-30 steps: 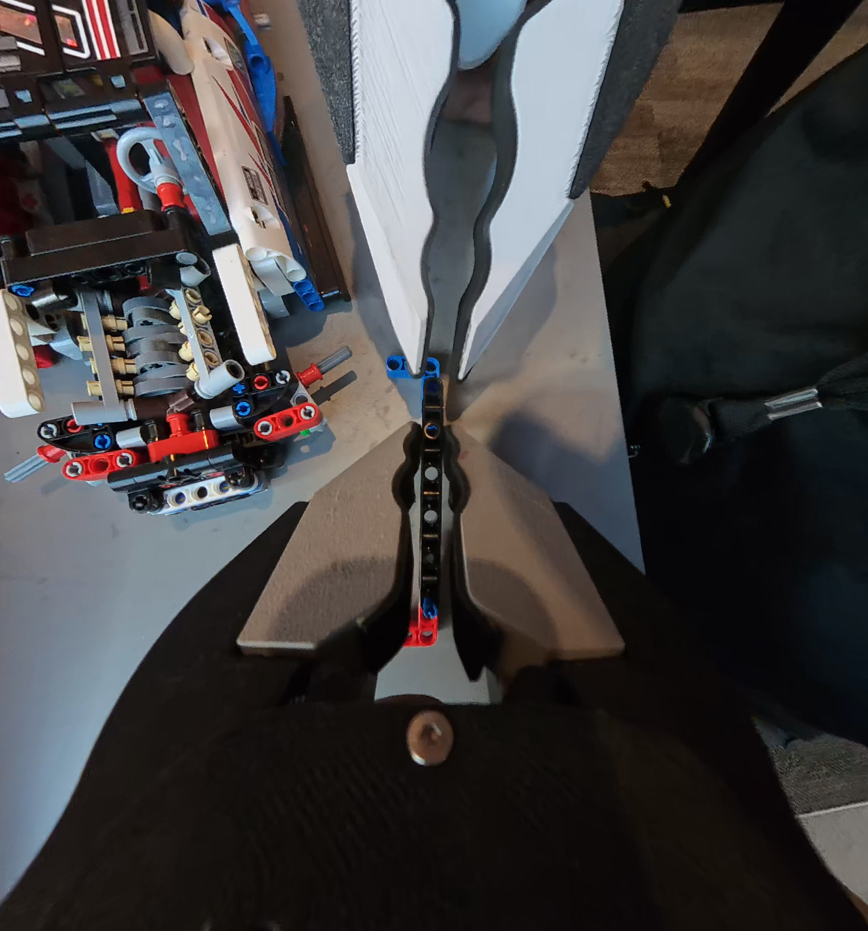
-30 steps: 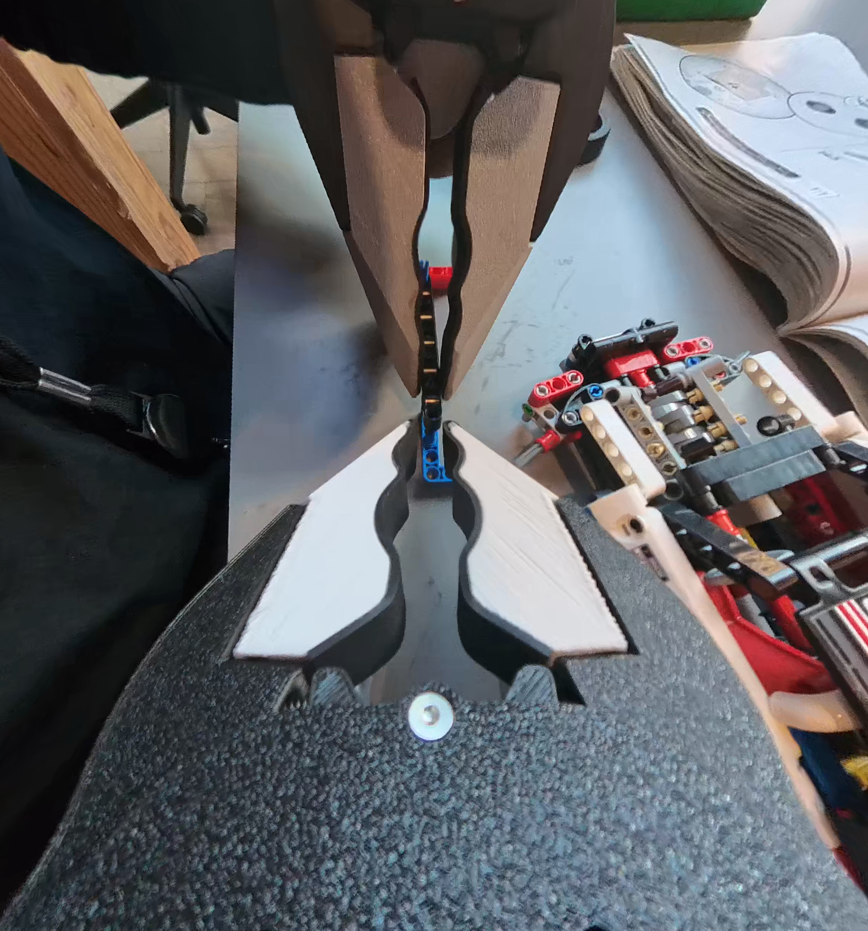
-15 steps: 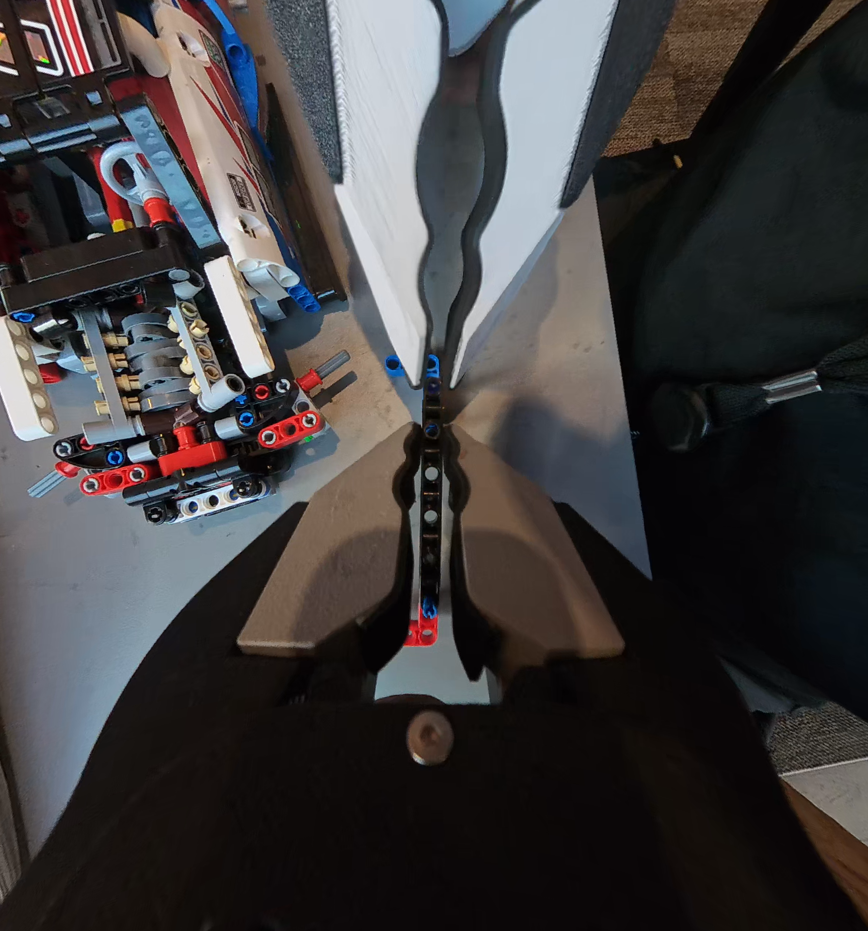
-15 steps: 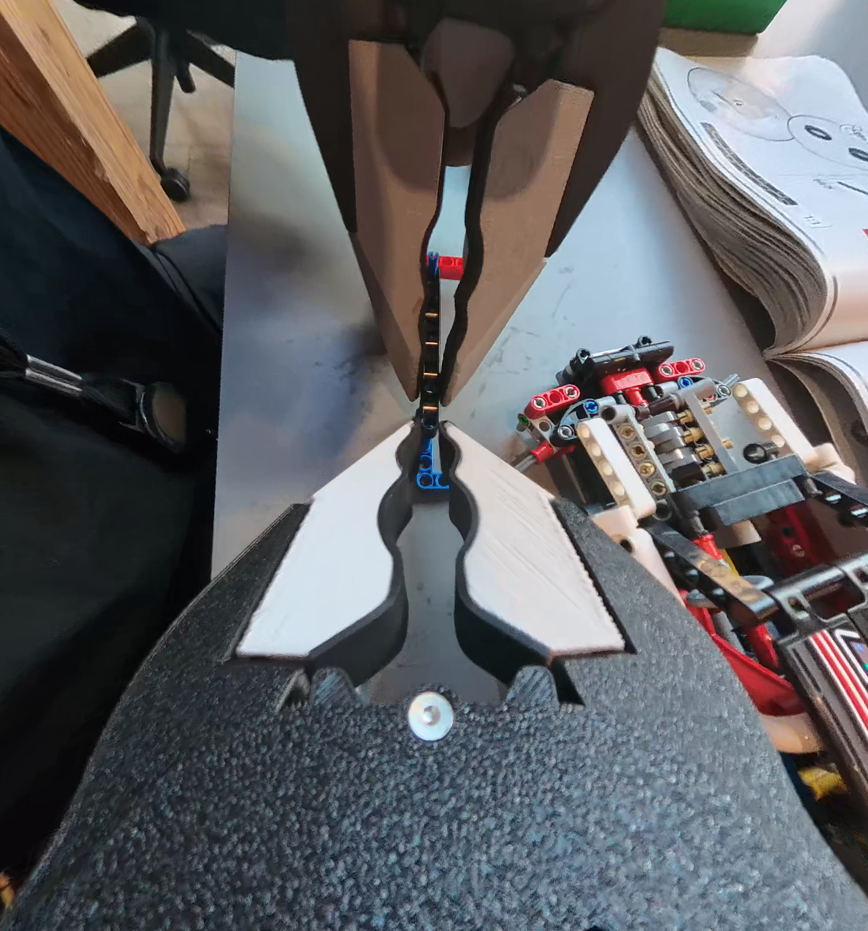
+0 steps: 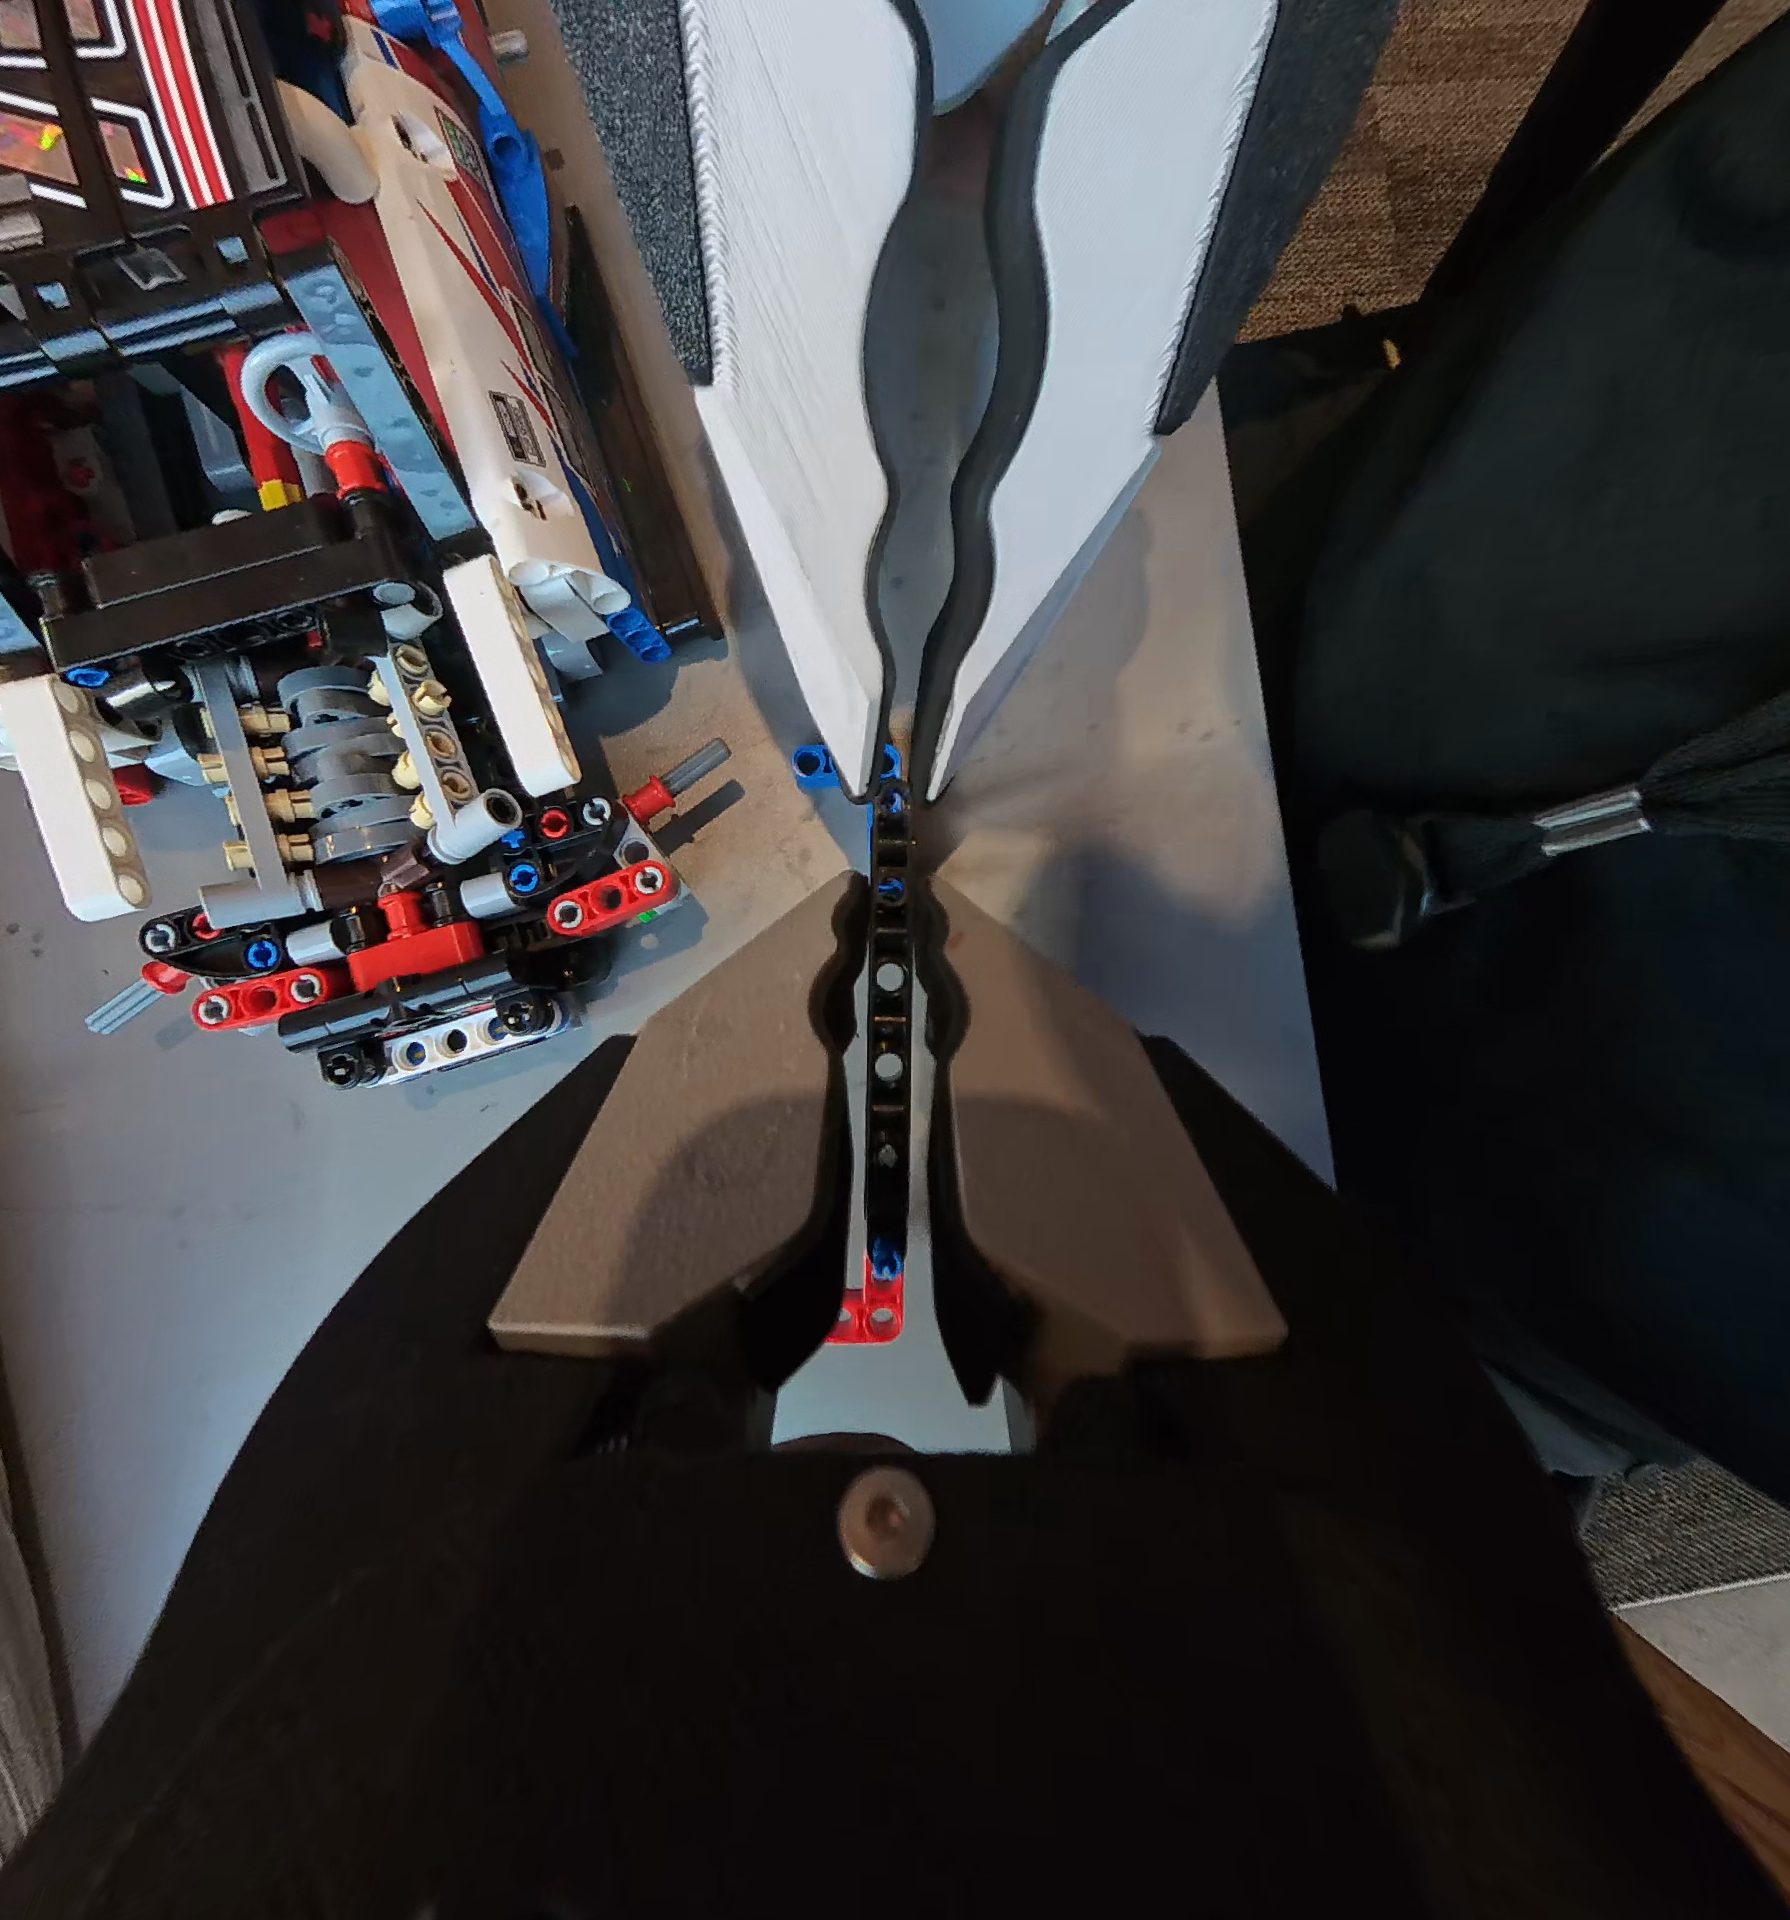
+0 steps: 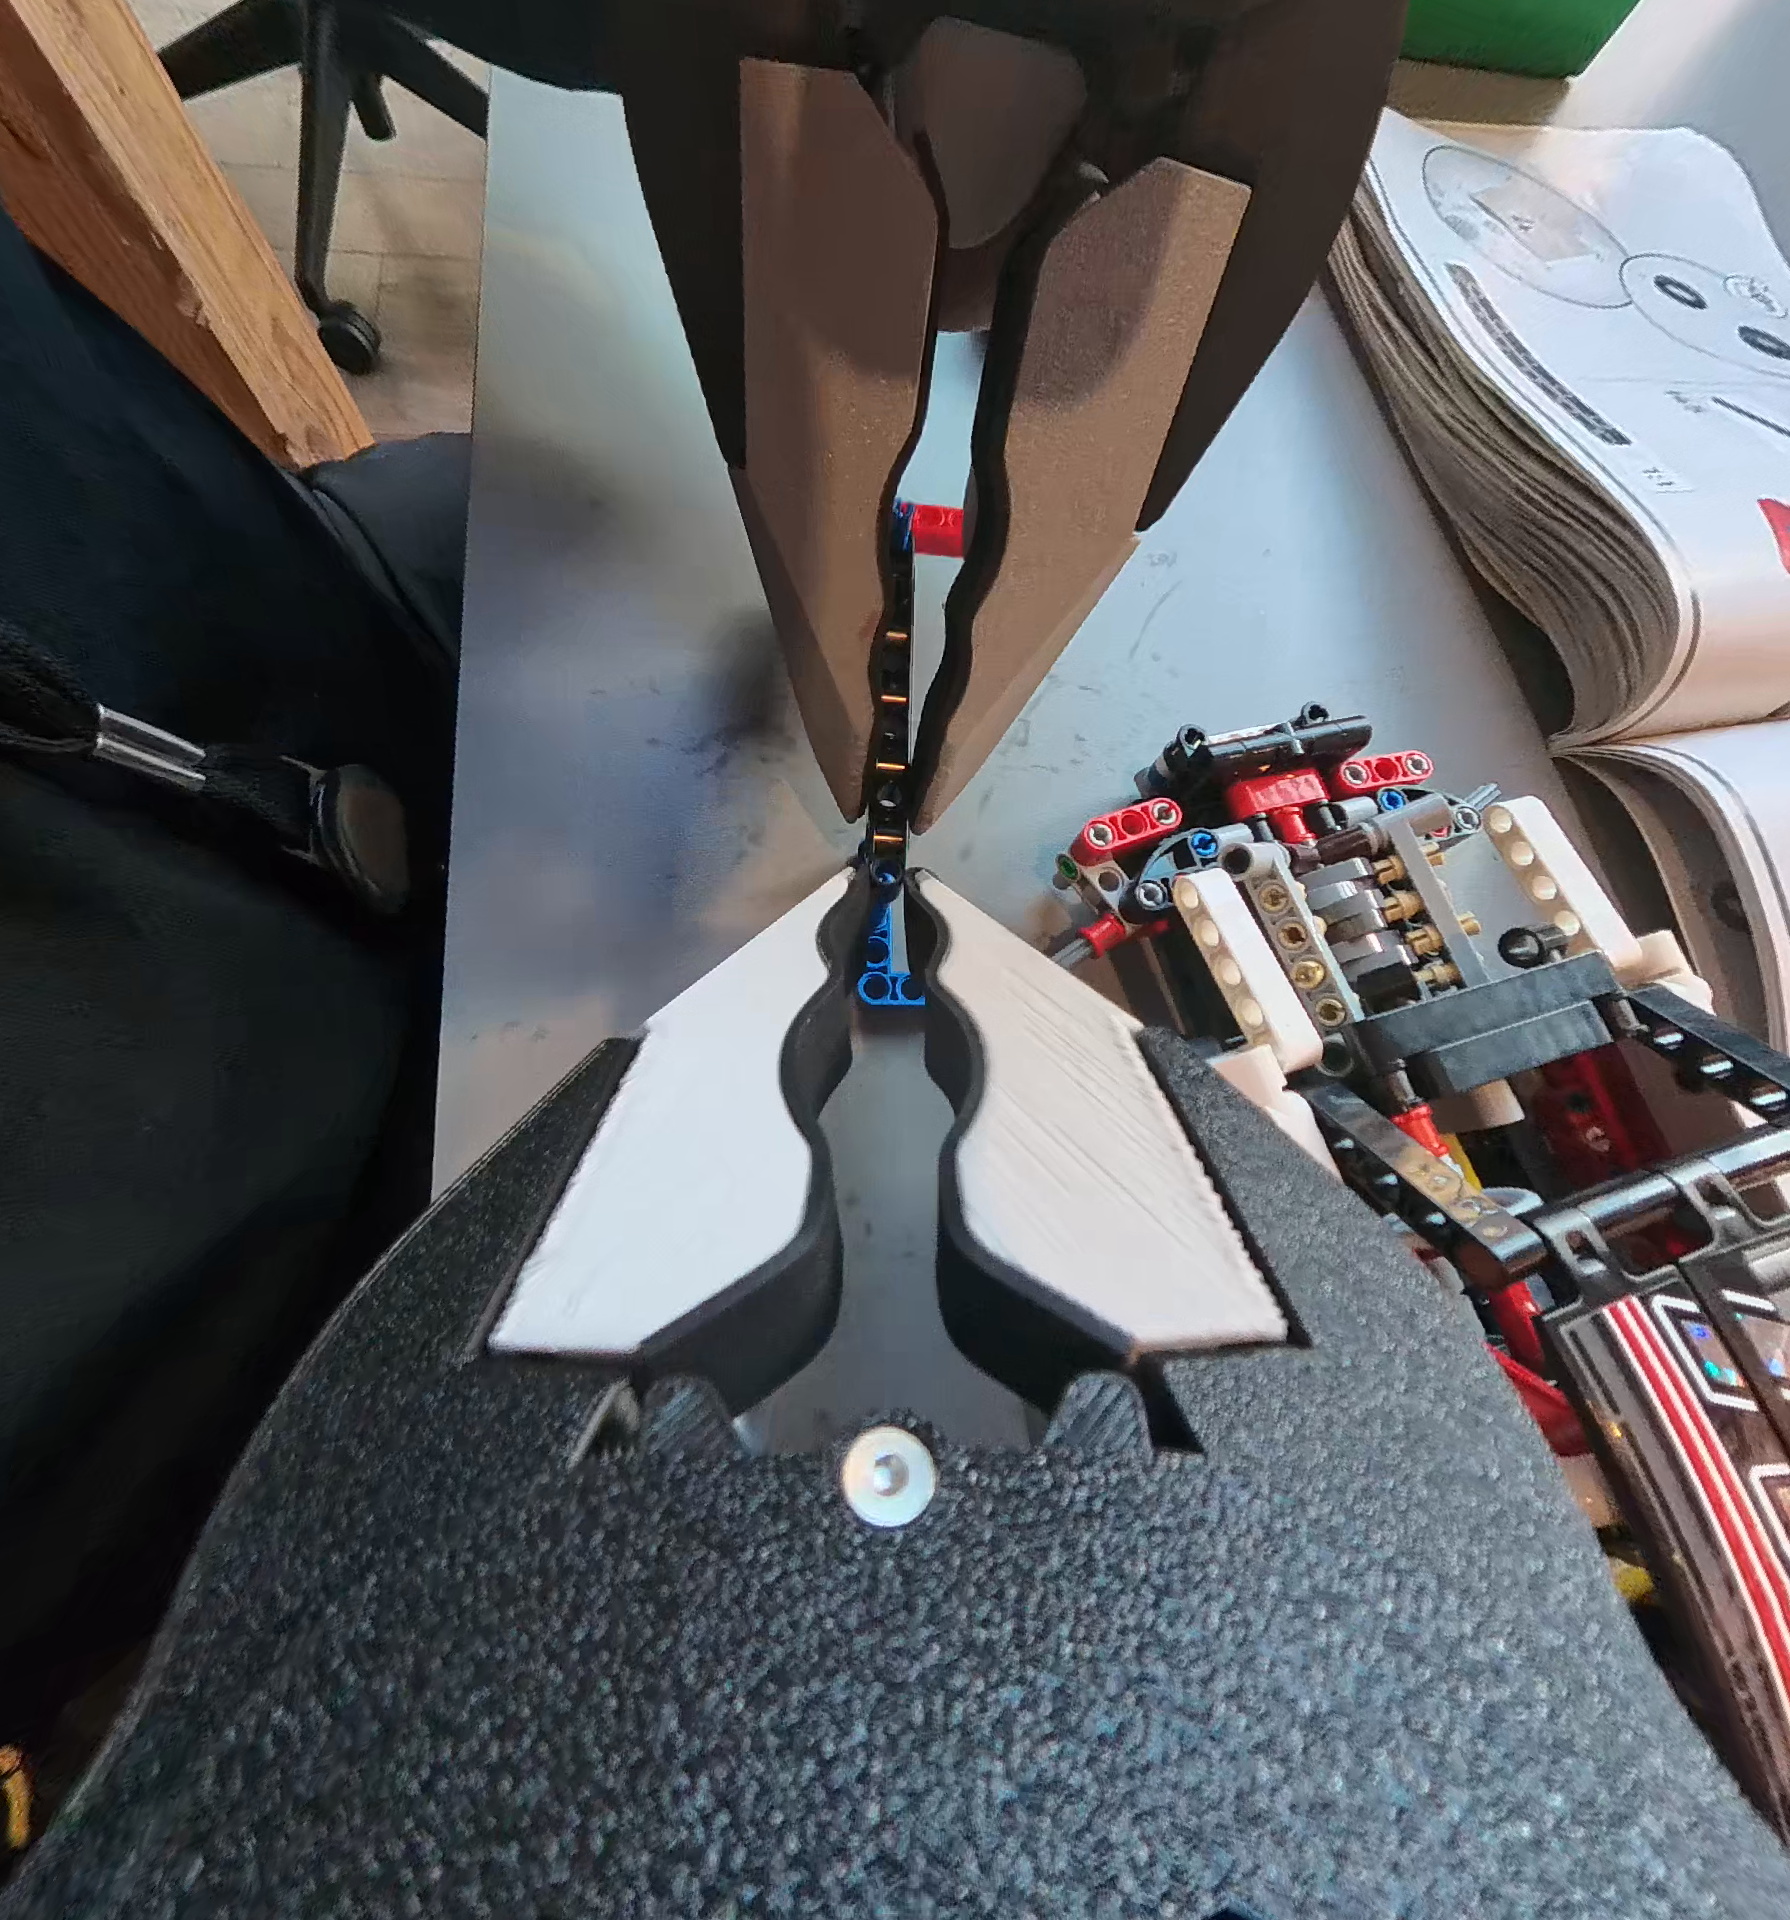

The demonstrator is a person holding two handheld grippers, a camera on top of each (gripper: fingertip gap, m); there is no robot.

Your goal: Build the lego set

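Above the table (image 5: 195,1195) edge, little changed since a second ago: left hand-held gripper (image 5: 889,904) pinches the black beam (image 5: 888,1039), right hand-held gripper (image 6: 886,883) pinches the blue connector (image 6: 883,961) at its tip, beside the car model (image 5: 351,727).

The left gripper (image 5: 889,904), with tan fingers (image 5: 704,1122), is pointing toward 12 o'clock in its own view, fingers pinching closed on a black beam (image 5: 887,1049). The right gripper (image 6: 886,883), with white fingers (image 6: 1067,1153), is facing it tip to tip from 12 o'clock, fingers closing on a blue piece (image 6: 883,971) at the beam's end.
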